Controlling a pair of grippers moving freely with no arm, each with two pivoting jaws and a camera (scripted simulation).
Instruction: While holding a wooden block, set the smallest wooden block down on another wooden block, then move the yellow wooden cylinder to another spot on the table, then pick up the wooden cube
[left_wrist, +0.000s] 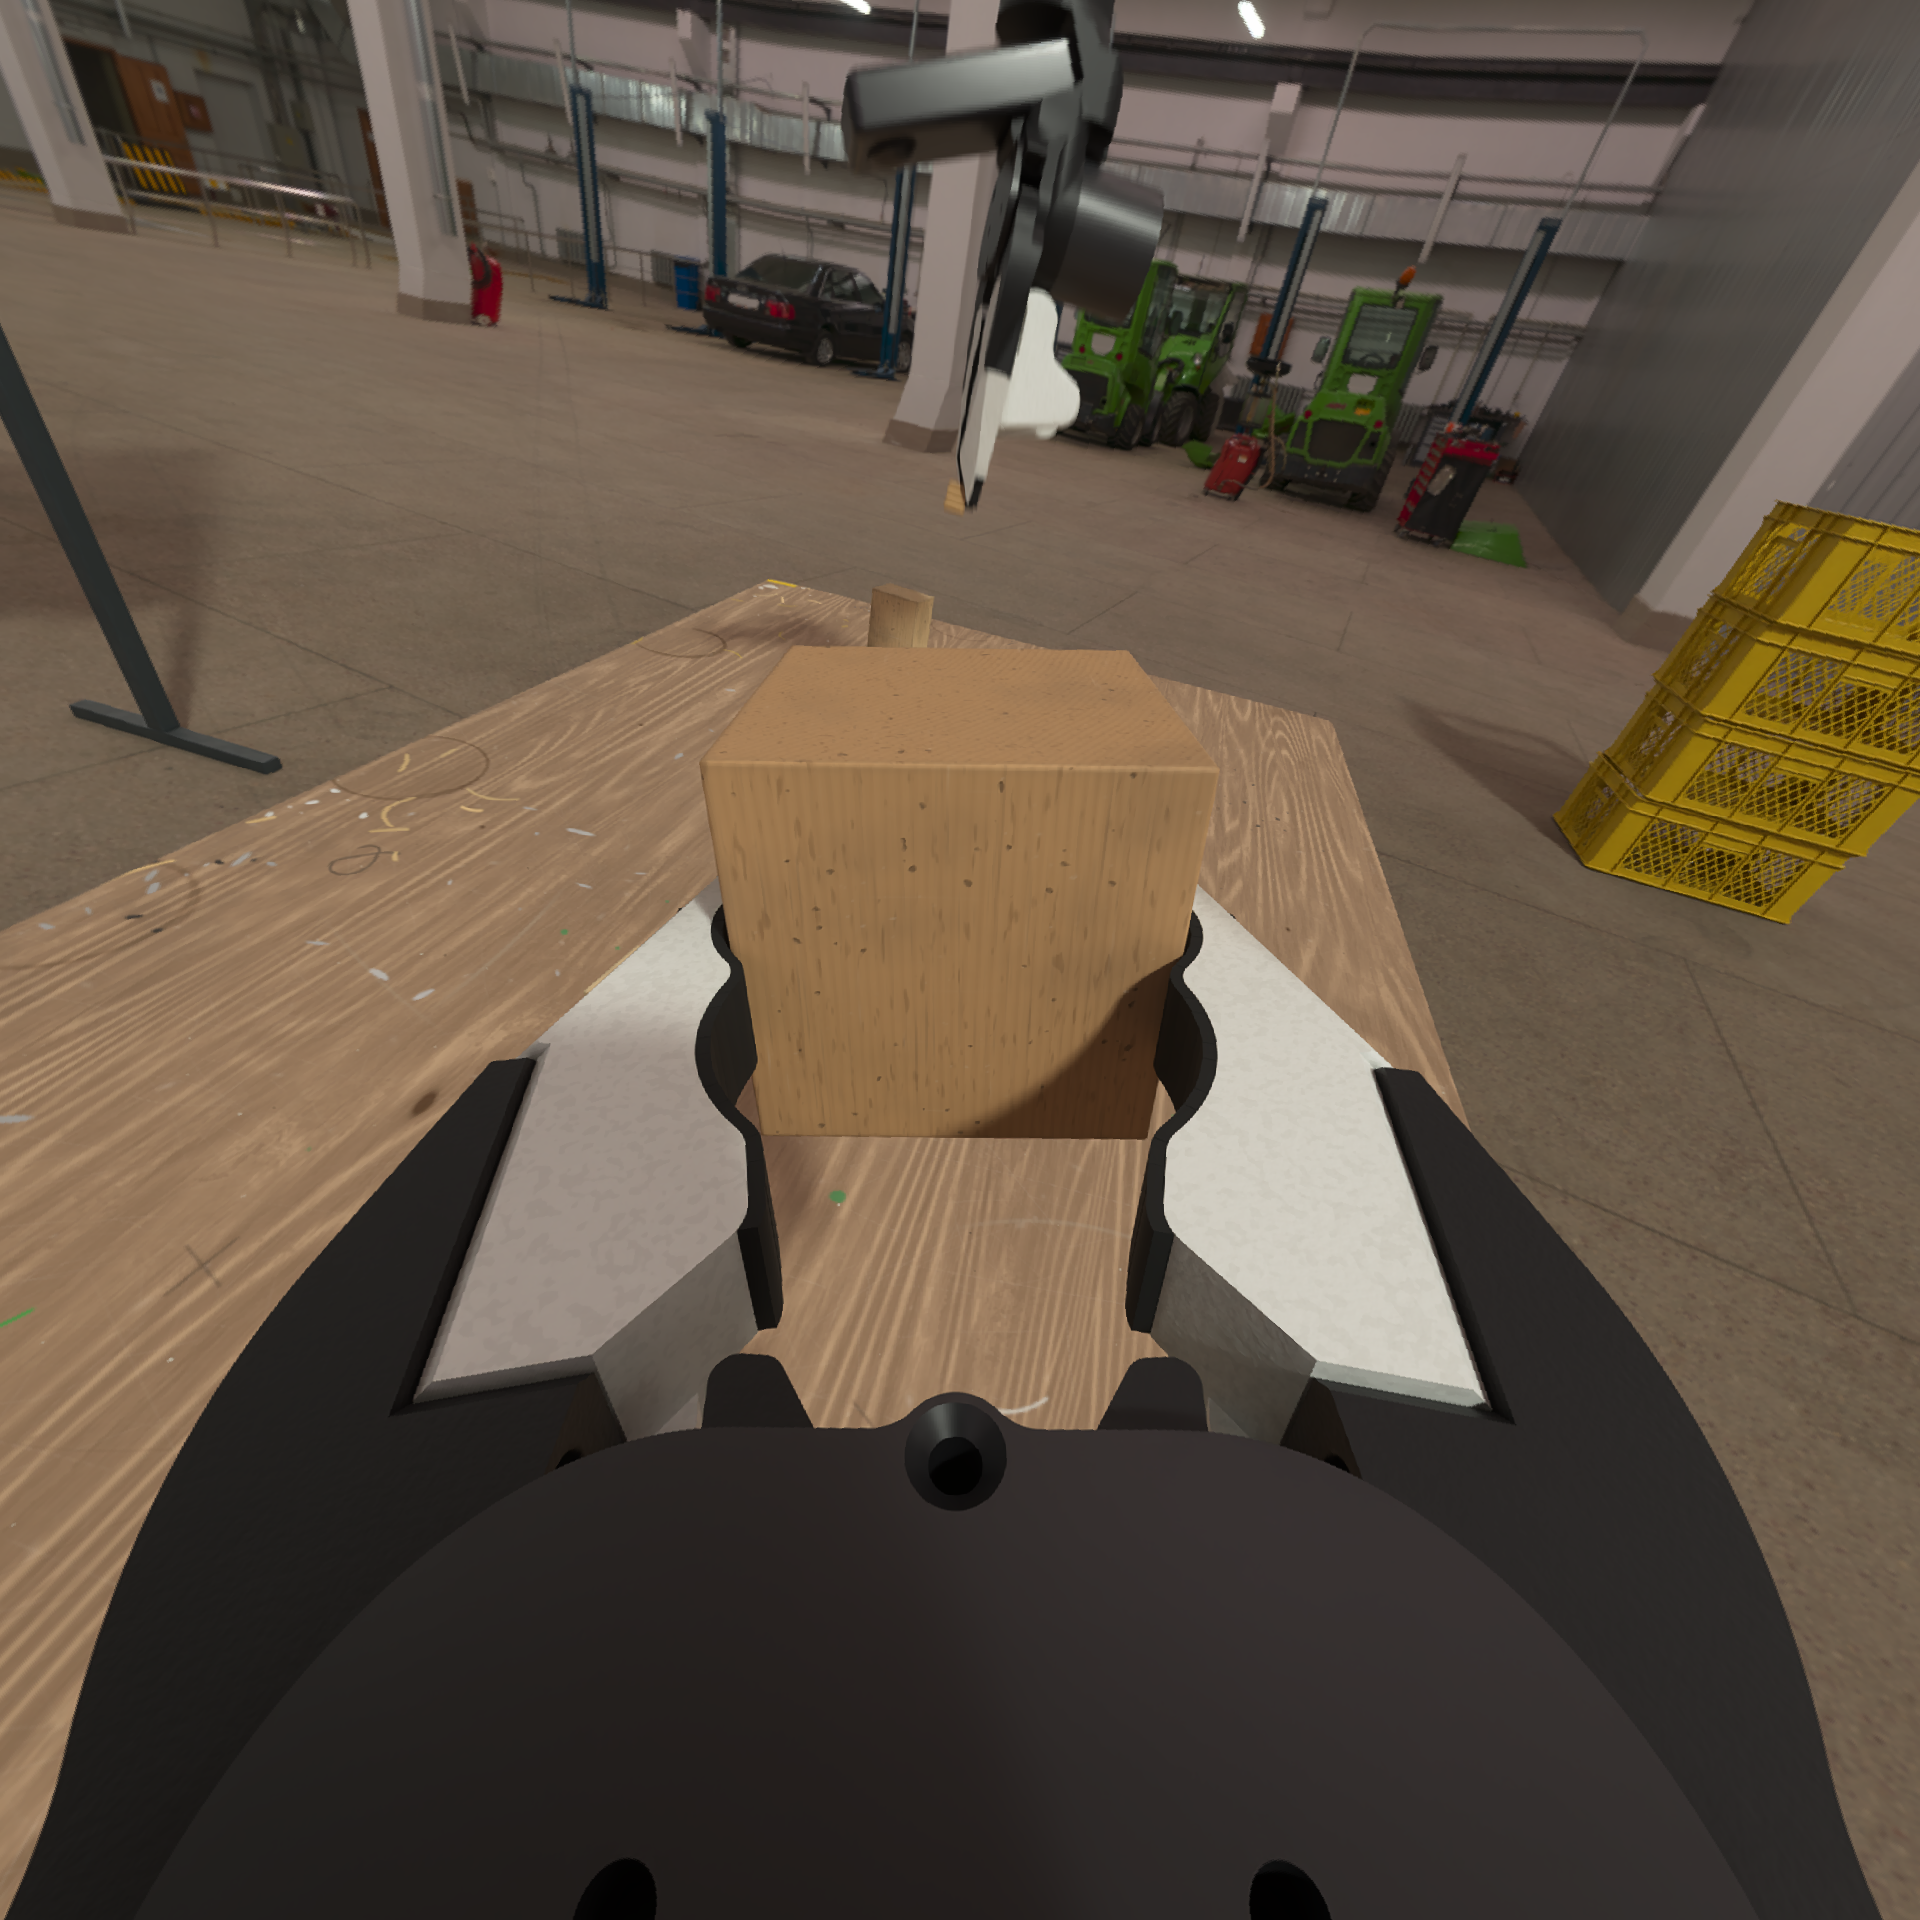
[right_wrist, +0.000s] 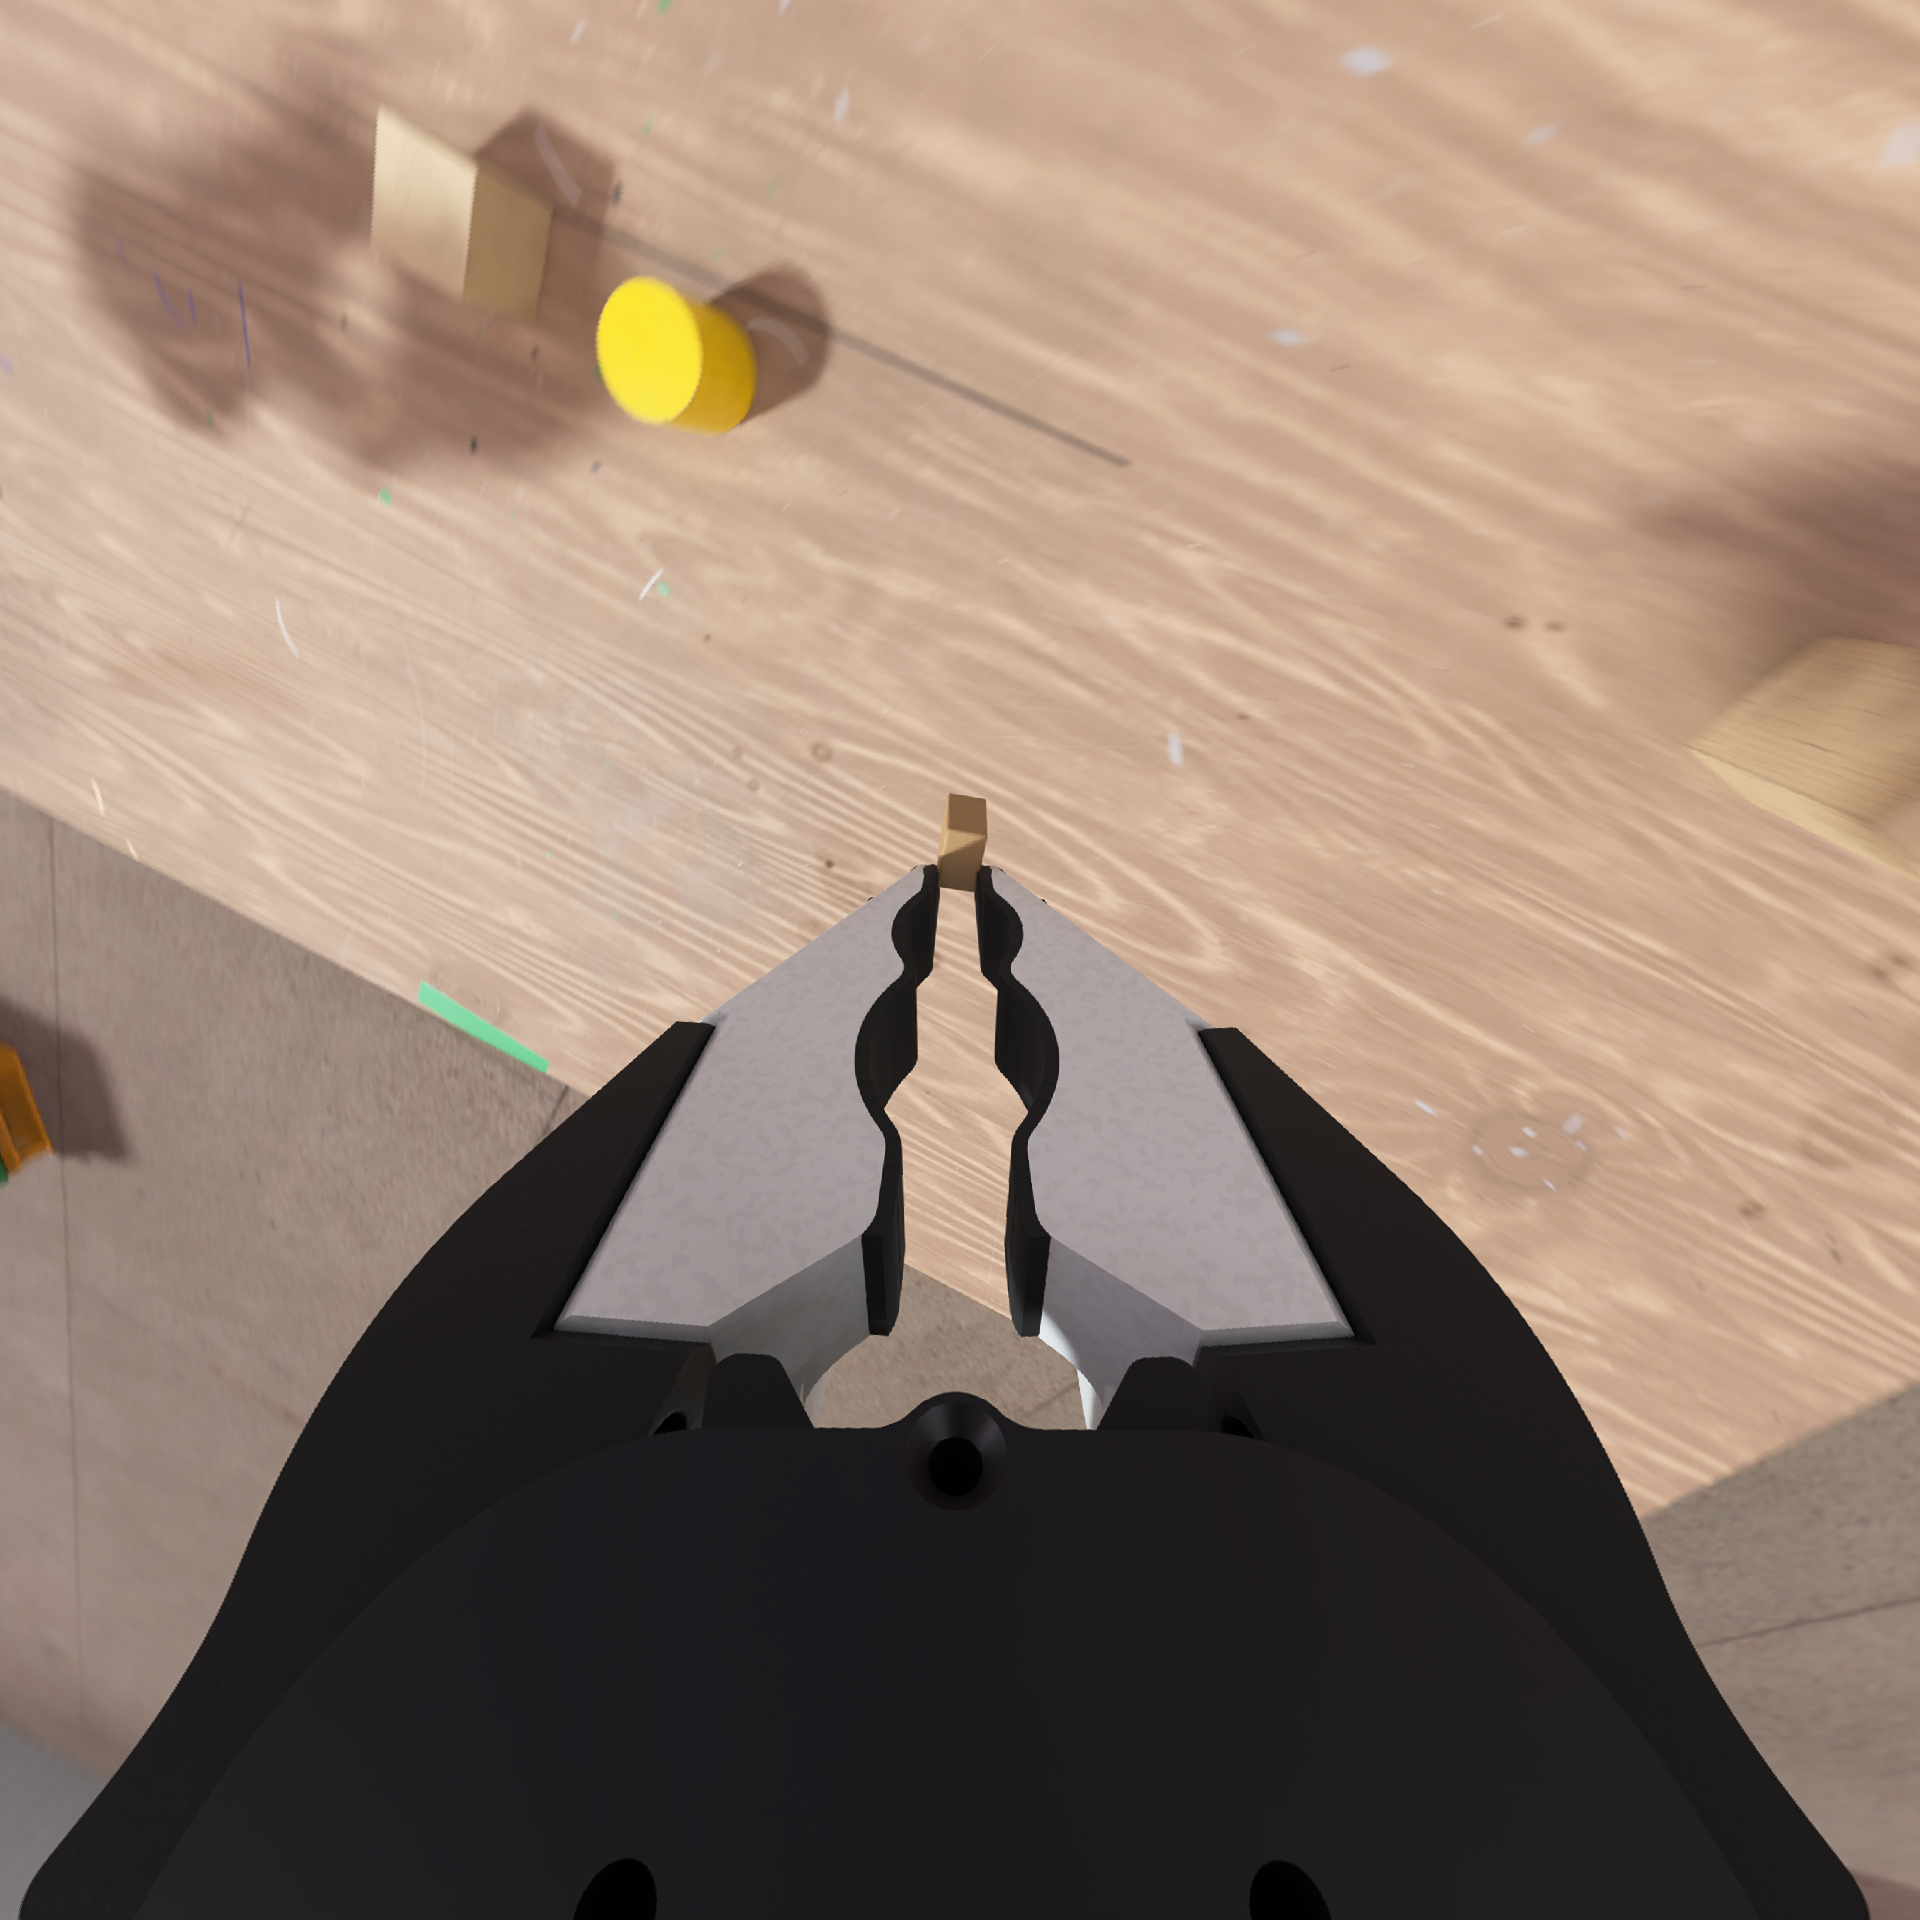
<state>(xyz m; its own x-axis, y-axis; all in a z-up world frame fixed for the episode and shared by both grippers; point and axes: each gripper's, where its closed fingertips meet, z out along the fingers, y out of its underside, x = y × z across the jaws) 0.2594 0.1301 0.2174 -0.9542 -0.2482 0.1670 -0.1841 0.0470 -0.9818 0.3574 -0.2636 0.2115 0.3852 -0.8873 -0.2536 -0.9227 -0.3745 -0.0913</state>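
My left gripper (left_wrist: 956, 930) is shut on a large wooden cube (left_wrist: 956, 831), fingers against both its sides, low over the wooden table (left_wrist: 312, 1039). A smaller wooden block (left_wrist: 900, 615) stands beyond it. My right gripper (right_wrist: 958, 878) is shut on the smallest wooden block (right_wrist: 961, 836), pinched at its tips high above the table (right_wrist: 1247, 520). It also shows in the left wrist view (left_wrist: 971, 488), hanging above the table's far end. The yellow cylinder (right_wrist: 675, 353) lies beside a wooden block (right_wrist: 457, 213). Another block (right_wrist: 1829, 748) is cut off at the right edge.
The table's edge (right_wrist: 416, 935) runs diagonally below my right gripper, with floor beyond it. An orange object (right_wrist: 16, 1117) lies on the floor. Yellow crates (left_wrist: 1766, 727) are stacked right of the table, and a dark metal stand (left_wrist: 104, 623) is at the left.
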